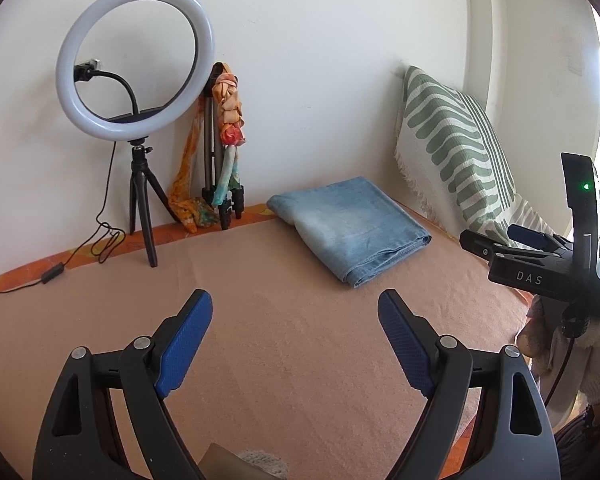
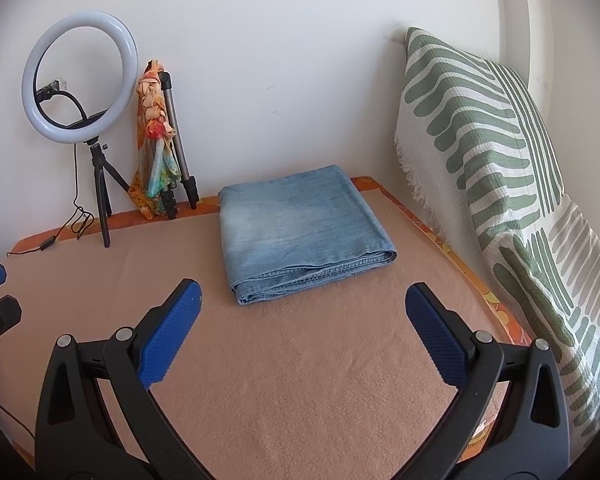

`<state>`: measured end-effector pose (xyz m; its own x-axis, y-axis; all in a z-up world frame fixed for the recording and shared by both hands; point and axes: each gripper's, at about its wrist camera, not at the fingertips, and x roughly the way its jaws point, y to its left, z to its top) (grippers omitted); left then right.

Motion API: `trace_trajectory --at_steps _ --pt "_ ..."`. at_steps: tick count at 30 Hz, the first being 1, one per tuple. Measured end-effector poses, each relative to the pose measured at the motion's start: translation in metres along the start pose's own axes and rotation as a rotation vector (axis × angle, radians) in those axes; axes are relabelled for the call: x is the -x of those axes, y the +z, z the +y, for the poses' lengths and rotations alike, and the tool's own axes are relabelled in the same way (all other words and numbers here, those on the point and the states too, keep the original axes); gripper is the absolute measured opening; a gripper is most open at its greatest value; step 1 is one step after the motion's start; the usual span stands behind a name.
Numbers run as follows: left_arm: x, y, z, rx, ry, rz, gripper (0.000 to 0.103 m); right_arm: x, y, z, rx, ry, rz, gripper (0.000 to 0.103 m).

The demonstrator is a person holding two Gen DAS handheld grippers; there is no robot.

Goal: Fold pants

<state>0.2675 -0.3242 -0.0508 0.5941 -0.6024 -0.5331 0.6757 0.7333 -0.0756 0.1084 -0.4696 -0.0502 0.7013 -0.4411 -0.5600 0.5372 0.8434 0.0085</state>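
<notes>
Pants (image 2: 300, 232) look already folded — a compact blue denim rectangle lying flat on the peach blanket (image 2: 300, 380), toward the far side near the wall, well clear of both tools. Right gripper (image 2: 302, 316) has its jaws spread wide with nothing between them; the bundle sits dead ahead of it, just beyond the fingertips, stacked hem edges facing the fingers and the smoother fold running along the bundle's left side. Left gripper (image 1: 296, 326) is also spread wide and empty; from its view the pants (image 1: 352, 228) lie ahead and off to the right, further out. So the right hand is the nearer one and the better aligned. The bundle is close to square, its layered edge running roughly crosswise to the right fingers — any further pinch would meet that edge head-on. The right tool's body (image 1: 540, 268) shows at the right of the left view, so the two hands sit side by side, apart. My read: the fold is done or nearly so; if one more halving is wanted, it starts from the near layered edge with the right hand. Ring light (image 2: 80, 68) and striped cushion (image 2: 480, 128) are out of the path.
</notes>
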Motion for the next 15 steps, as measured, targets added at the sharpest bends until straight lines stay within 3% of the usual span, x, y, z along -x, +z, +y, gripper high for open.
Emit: trace_trajectory --at_steps 15 --pt "-0.0003 -0.0012 0.0007 0.0 0.004 -0.005 0.085 -0.0033 -0.0006 0.0007 -0.003 0.007 0.001 0.103"
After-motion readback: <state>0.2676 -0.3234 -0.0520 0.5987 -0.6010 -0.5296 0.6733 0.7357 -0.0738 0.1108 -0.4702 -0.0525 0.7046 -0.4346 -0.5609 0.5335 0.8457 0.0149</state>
